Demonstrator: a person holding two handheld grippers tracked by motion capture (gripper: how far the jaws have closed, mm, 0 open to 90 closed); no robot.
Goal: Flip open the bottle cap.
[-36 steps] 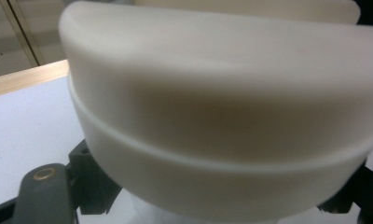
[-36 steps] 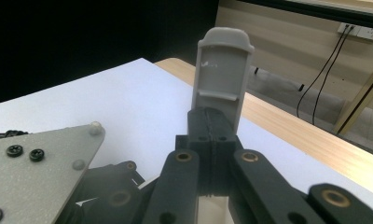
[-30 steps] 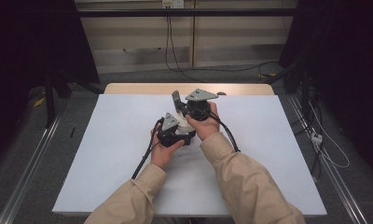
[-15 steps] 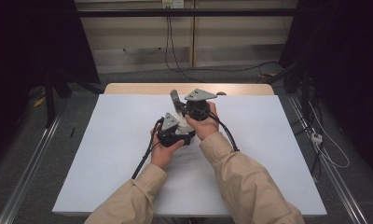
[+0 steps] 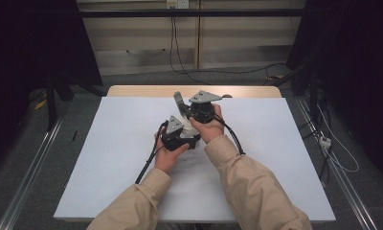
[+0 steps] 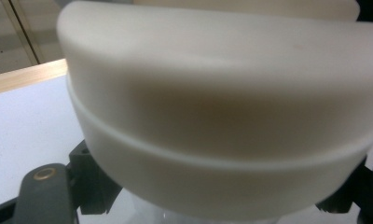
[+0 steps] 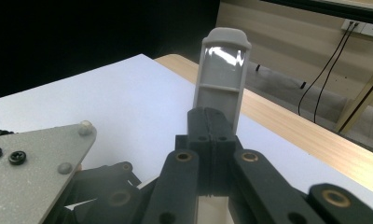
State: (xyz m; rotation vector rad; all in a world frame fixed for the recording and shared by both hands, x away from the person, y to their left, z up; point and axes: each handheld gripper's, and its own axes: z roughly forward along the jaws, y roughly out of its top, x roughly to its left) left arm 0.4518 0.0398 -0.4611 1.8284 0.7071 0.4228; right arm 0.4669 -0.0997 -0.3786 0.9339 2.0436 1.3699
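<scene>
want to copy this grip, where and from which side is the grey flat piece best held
Low on its narrow bottom end, from below along its length: the right tongs are shut there now, and the grey piece stands upright beyond them. That leaves its wider rounded top, with the clear window, free.

The room sat dim around an evenly lit white bench [image 5: 108, 158] — shadows soft. The cream object [image 6: 222, 116] blurred up close; glare streaked the grey piece [image 7: 224, 56].
</scene>
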